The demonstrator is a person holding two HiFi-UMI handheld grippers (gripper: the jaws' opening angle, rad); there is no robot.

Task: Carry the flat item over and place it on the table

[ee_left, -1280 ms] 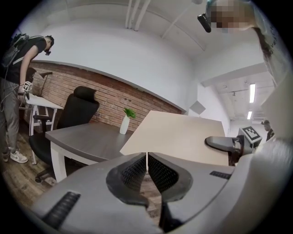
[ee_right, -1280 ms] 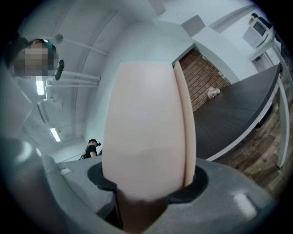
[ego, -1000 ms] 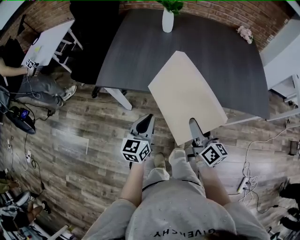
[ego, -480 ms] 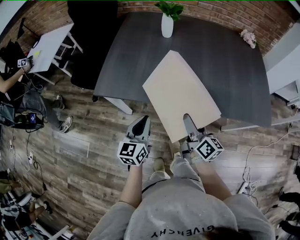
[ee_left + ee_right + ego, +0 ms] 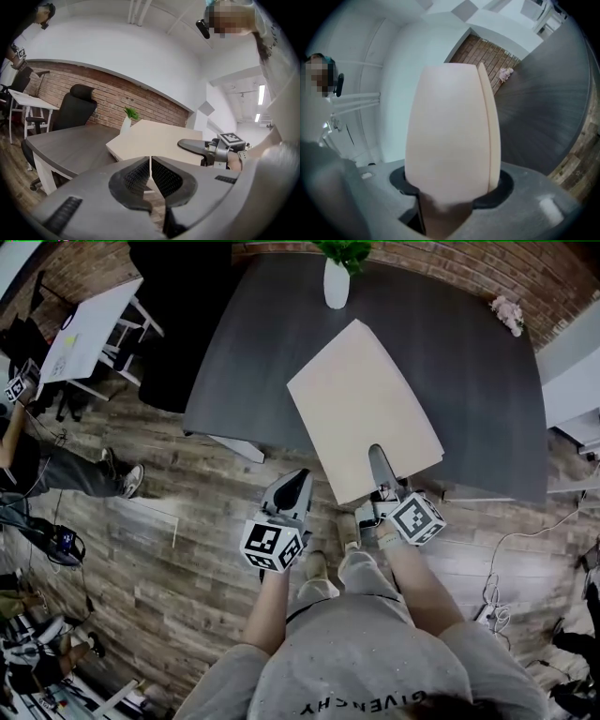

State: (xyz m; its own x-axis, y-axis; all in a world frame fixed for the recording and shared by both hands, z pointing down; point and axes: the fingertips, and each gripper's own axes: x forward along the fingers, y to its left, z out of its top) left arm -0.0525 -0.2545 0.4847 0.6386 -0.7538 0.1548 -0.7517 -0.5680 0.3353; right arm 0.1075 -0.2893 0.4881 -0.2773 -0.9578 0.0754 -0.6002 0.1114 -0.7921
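The flat beige board (image 5: 361,418) is hanging roughly level over the near part of the dark worktop (image 5: 253,343). It looks lifted rather than resting, with its near edge sticking out past the rim, probably being brought in for a flat set-down. The right gripper (image 5: 378,465) is clamping that near edge, its fingers (image 5: 383,479) spread wide across the board's thickness with the pads pressing on both faces. The left gripper (image 5: 292,488) is idling just left of the board over the floor, fingers (image 5: 132,179) pressed together on nothing, likely kept clear.

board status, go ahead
Right tool shut on beige board; left tool shut, empty. Board over dark table's near edge. White vase at far edge, clear of board.
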